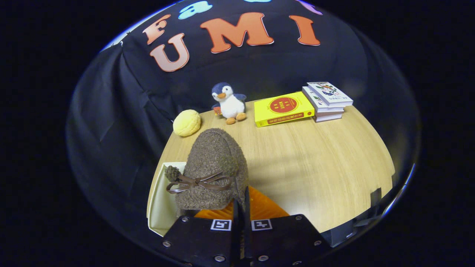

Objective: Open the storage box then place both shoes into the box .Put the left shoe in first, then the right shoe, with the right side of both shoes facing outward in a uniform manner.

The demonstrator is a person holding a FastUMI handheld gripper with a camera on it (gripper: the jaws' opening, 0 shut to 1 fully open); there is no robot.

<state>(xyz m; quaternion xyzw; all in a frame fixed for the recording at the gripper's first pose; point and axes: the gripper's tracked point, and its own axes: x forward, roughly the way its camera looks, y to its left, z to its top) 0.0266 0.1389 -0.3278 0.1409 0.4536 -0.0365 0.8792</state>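
Note:
A brown fuzzy shoe (pixel 213 167) with a thin brown bow and a small pompom hangs just ahead of my fingers, toe pointing away from me. My gripper (pixel 241 203) is shut on the shoe's rear rim, its two fingers nearly touching with the rim pinched between them. The shoe is lifted off the wooden table (pixel 315 167). Below it and to the left lies a cream-white part of the storage box (pixel 159 200), partly hidden by the shoe; I cannot tell how the box stands.
At the table's far side are a yellow round plush (pixel 186 122), a penguin toy (pixel 228 102), a yellow book (pixel 284 108) and a small stack of books (pixel 326 100). Black cloth walls the booth behind and to the left. The table's edge curves close on the right.

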